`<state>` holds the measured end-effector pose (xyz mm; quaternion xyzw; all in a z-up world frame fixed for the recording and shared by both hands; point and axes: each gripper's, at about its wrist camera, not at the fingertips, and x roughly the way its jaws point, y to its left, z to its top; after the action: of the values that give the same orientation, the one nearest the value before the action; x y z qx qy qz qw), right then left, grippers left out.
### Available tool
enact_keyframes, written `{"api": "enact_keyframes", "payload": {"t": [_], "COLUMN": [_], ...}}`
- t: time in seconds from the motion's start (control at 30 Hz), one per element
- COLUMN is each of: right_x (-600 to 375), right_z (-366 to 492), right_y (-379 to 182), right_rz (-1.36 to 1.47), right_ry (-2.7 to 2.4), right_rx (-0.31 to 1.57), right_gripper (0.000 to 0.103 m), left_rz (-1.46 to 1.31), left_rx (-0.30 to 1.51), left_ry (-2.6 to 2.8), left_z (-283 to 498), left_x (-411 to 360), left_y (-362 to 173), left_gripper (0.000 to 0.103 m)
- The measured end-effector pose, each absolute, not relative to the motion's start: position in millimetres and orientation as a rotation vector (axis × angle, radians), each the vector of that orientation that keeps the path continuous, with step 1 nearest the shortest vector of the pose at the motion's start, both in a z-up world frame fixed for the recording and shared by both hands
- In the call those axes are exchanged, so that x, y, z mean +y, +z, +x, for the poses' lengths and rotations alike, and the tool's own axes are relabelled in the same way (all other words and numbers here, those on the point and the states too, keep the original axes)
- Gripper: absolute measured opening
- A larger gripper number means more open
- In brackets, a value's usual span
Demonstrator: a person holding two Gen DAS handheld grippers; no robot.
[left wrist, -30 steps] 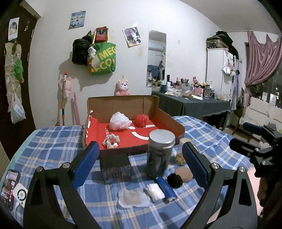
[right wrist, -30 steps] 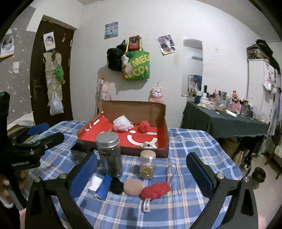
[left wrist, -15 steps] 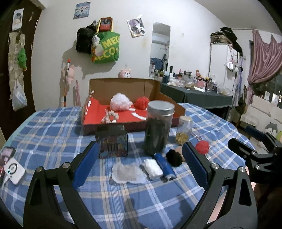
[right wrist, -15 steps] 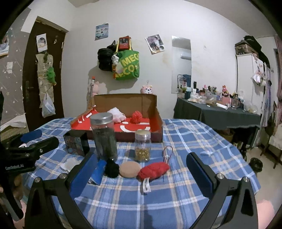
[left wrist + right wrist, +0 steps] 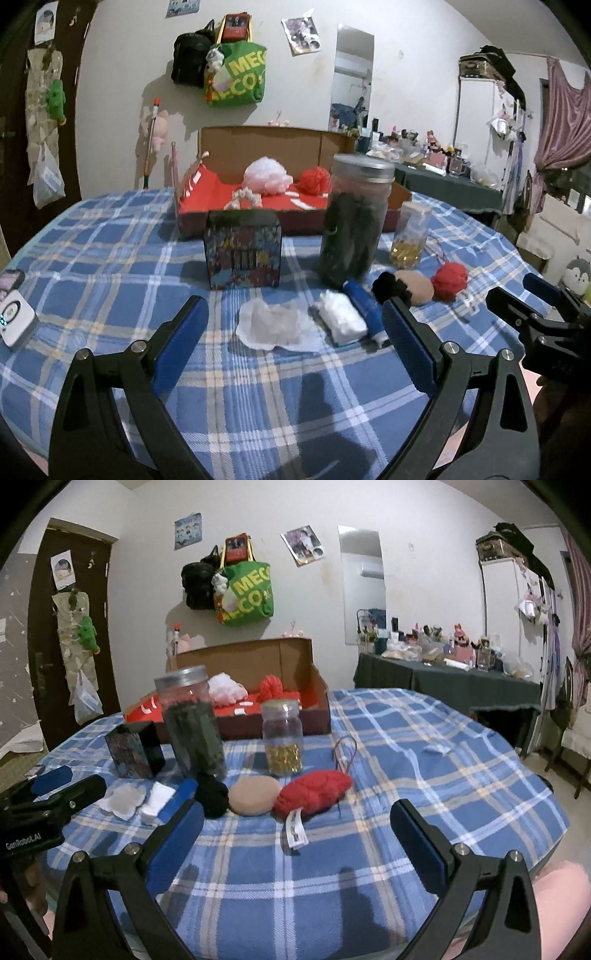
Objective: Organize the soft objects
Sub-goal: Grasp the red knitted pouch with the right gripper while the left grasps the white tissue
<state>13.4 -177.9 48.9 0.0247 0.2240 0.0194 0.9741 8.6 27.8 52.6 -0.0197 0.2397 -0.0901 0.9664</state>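
A cardboard box with a red floor (image 5: 207, 216) (image 5: 317, 686) stands at the back of the table; in it lie a white puff (image 5: 267, 175), a red pompom (image 5: 314, 179) and a beaded ring (image 5: 245, 195). In front lie a white cotton pad (image 5: 273, 326), a folded white cloth (image 5: 341, 321), a black pompom (image 5: 211, 797), a beige sponge (image 5: 255, 795) and a red knitted piece (image 5: 314, 792). My left gripper (image 5: 293, 345) is open and empty, low over the pad. My right gripper (image 5: 295, 832) is open and empty, just short of the red knitted piece.
A tall dark jar (image 5: 354, 218), a small jar of gold beads (image 5: 282, 736), a patterned black cube (image 5: 242, 253) and a blue tube (image 5: 365, 308) stand among the soft things. A small white device (image 5: 14, 321) lies at the left edge. The checked tablecloth (image 5: 424, 760) reaches right.
Both grippers have dropped lower and drawn back toward the table's front edge, so the objects appear at eye level. Both stay open. Nothing on the table has moved.
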Motion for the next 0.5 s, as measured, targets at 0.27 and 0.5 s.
{"api": "enact_keyframes", "payload": {"t": [0.27, 0.5], "right_x": [-180.4, -181.4], "right_z": [22.8, 30.9], "right_y": [31.6, 26.9], "right_rz": [0.061, 0.052], "right_ry": [0.037, 0.034], "right_rx": [0.506, 0.533], "right_gripper": [0.103, 0.103], "left_rz": [-0.050, -0.072], "left_rx": [0.544, 0.587], "left_ry": [-0.172, -0.180], "left_z": [19.8, 28.2], "left_x": [30.8, 35.5], "left_y": [34.2, 27.6], "left_gripper": [0.096, 0.096]}}
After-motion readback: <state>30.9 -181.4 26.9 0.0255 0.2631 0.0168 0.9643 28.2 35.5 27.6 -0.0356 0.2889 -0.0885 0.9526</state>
